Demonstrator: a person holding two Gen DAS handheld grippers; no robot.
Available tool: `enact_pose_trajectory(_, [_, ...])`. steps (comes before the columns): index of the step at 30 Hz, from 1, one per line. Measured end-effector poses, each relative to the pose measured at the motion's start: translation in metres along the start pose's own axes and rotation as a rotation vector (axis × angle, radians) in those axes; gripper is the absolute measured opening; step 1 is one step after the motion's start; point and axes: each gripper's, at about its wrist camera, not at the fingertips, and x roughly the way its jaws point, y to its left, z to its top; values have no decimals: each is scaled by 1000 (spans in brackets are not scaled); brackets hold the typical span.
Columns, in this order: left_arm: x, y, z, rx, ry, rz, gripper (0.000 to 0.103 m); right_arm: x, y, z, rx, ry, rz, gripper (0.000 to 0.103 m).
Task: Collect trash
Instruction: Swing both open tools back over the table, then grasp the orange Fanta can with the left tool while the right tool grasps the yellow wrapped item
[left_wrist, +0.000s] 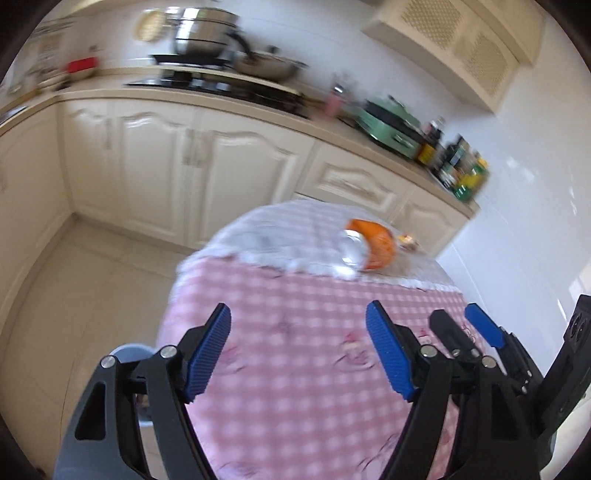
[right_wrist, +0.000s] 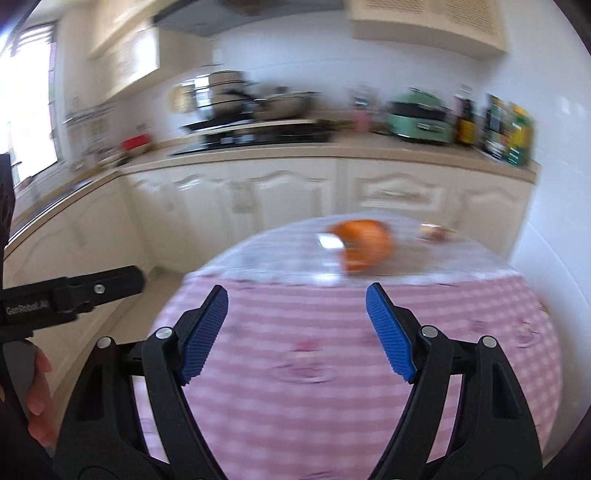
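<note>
L wrist: left gripper (left_wrist: 298, 349) spread, empty | right gripper (right_wrist: 296, 334) same | orange bag (left_wrist: 373, 243) on table (left_wrist: 295, 387)

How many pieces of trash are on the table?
2: an orange wrapper near the table's far edge, and a small scrap just right of it. Blur may hide more.

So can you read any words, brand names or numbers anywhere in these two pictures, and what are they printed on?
"GenRobot.AI": on the black body of the left hand-held gripper, at the right wrist view's left edge.
Labels on the bottles on the counter: too blurred to read.
Orange wrapper on the table: no readable print.
</note>
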Motion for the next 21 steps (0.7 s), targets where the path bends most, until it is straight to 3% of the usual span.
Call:
enact_pose_trajectory(3, [37, -25, 19, 52, 29, -6, 74, 20, -49, 8, 61, 12, -60, 78])
enact_pose_trajectory(7, [89, -41, 49, 73, 86, -61, 74, 51, -79, 14, 92, 52, -84, 78])
enact_pose_trajectory(16, [183, -48, 101, 75, 173, -80, 74, 144, -86, 29, 39, 162, -66, 78])
enact_pose_trajectory(21, [228, -45, 112, 72, 205, -44, 74, 176, -86, 26, 23, 207, -86, 78])
